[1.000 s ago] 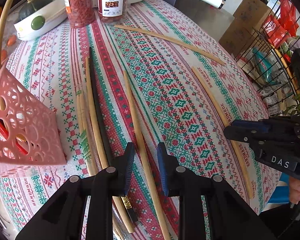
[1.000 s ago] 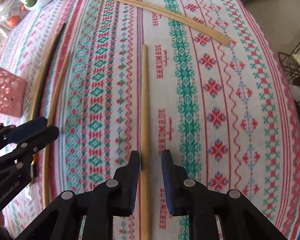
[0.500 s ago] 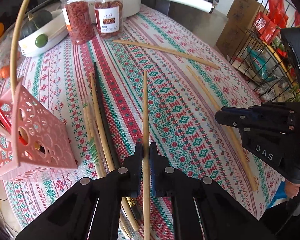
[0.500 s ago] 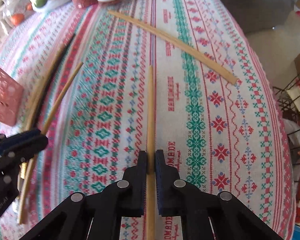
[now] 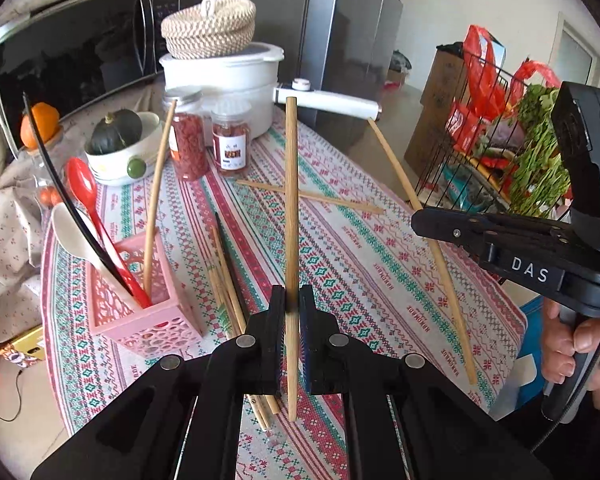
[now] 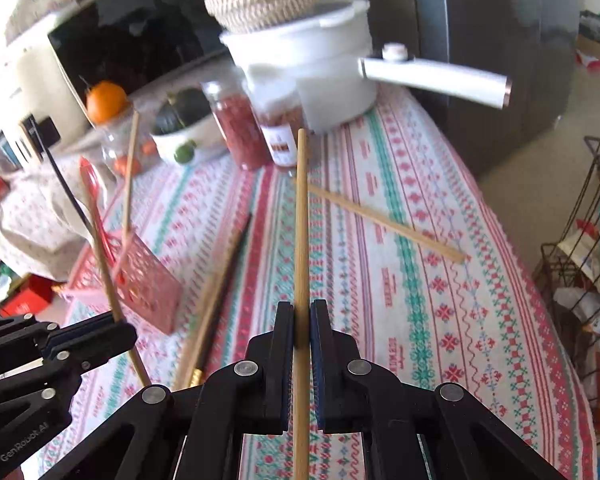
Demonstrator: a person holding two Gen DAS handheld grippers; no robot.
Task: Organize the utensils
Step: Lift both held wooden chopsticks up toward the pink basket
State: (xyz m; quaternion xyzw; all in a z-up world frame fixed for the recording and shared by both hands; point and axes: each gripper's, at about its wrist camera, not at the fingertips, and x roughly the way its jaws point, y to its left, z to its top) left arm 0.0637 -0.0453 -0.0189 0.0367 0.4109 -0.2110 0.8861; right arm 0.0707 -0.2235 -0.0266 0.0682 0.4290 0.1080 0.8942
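My left gripper (image 5: 291, 294) is shut on a wooden chopstick (image 5: 291, 200) and holds it above the patterned tablecloth (image 5: 380, 280), tip pointing away. My right gripper (image 6: 302, 308) is shut on a second wooden chopstick (image 6: 301, 220), also off the cloth. Each gripper shows in the other's view: the right gripper (image 5: 420, 220) at the right edge, the left gripper (image 6: 126, 332) at the lower left. A pink perforated basket (image 5: 140, 320) stands left, with a red spoon (image 5: 82, 184), a white spoon, a black chopstick and a wooden one in it. Several chopsticks (image 5: 224, 276) lie beside it.
One more chopstick (image 5: 312, 197) lies across the far middle of the cloth. Two jars of red dried fruit (image 5: 188, 140), a white pot with a long handle (image 5: 228, 76) and a bowl with a squash (image 5: 116, 148) stand at the back. A wire rack of groceries (image 5: 500, 140) stands off the table's right edge.
Both grippers closed on a chopstick each and lifted them off the cloth. Both views have tilted upward, so the back of the table and the appliances now show.
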